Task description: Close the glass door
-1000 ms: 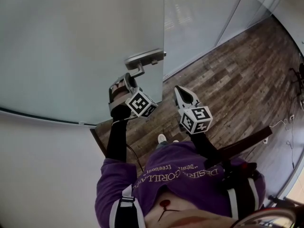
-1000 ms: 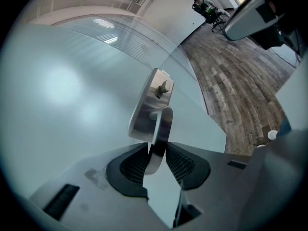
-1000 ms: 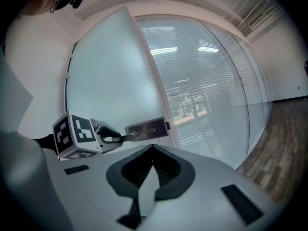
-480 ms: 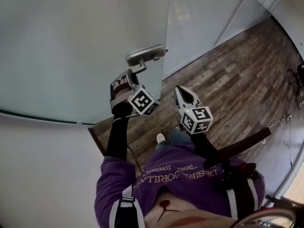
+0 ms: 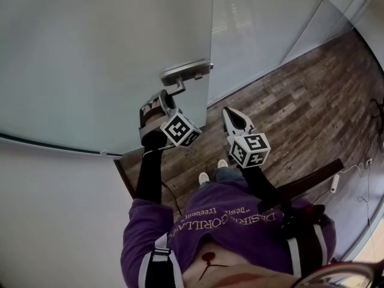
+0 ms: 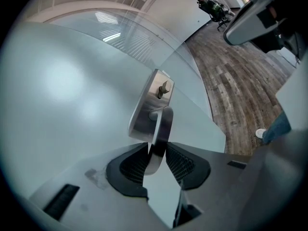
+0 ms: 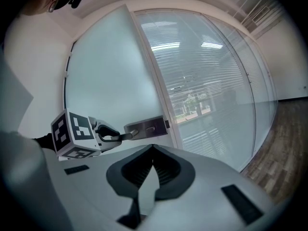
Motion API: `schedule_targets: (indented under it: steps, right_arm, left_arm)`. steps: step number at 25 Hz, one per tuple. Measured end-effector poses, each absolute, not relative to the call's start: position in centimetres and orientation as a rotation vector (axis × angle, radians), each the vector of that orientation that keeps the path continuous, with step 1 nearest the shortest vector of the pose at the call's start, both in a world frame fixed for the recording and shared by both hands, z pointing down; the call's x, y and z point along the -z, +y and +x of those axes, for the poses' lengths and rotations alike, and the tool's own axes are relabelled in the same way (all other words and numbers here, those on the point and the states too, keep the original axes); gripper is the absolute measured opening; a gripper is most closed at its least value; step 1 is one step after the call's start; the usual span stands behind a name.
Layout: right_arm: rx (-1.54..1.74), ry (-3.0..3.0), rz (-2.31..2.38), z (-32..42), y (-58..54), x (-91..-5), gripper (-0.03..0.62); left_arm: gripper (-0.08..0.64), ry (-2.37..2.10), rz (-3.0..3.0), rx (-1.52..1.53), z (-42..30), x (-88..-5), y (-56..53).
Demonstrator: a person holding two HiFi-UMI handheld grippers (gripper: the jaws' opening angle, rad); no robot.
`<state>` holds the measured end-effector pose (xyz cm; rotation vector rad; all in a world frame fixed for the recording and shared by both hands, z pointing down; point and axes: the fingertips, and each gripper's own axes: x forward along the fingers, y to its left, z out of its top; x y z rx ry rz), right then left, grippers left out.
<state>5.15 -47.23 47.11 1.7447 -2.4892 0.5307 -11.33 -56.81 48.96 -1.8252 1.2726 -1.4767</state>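
Observation:
The frosted glass door [image 5: 90, 59] fills the upper left of the head view, its free edge next to a fixed glass panel [image 5: 258, 29]. A metal lock plate [image 5: 187, 69] on the door carries a lever handle [image 5: 174, 89]. My left gripper [image 5: 165, 98] is shut on that lever. In the left gripper view the lever [image 6: 161, 129] runs between the pads, below the lock plate [image 6: 147, 107]. My right gripper [image 5: 227, 111] hangs in the air right of the door's edge, shut and empty. Its own view shows the tips [image 7: 153, 147] together, with the left gripper [image 7: 109, 137] at the lever.
Wood plank floor [image 5: 294, 107] spreads to the right. A dark wooden bar [image 5: 312, 182] sits by the person's right side, and a cable [image 5: 360, 164] lies on the floor beyond it. An office chair [image 6: 214, 6] stands far down the room.
The door's free edge and its lock plate have shifted a little to the right, and my left gripper went with them, still on the lever. The person's feet have stepped forward.

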Motion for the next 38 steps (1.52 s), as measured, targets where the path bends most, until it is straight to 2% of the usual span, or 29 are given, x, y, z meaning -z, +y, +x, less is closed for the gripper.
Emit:
schedule_targets:
  steps: [38]
  right_arm:
    - [-0.591,-2.608,1.506,8.3,-53.0,-48.3,-0.003]
  left_arm:
    - [0.115,1.465,-1.803,1.545,-12.0,-49.2,-61.8]
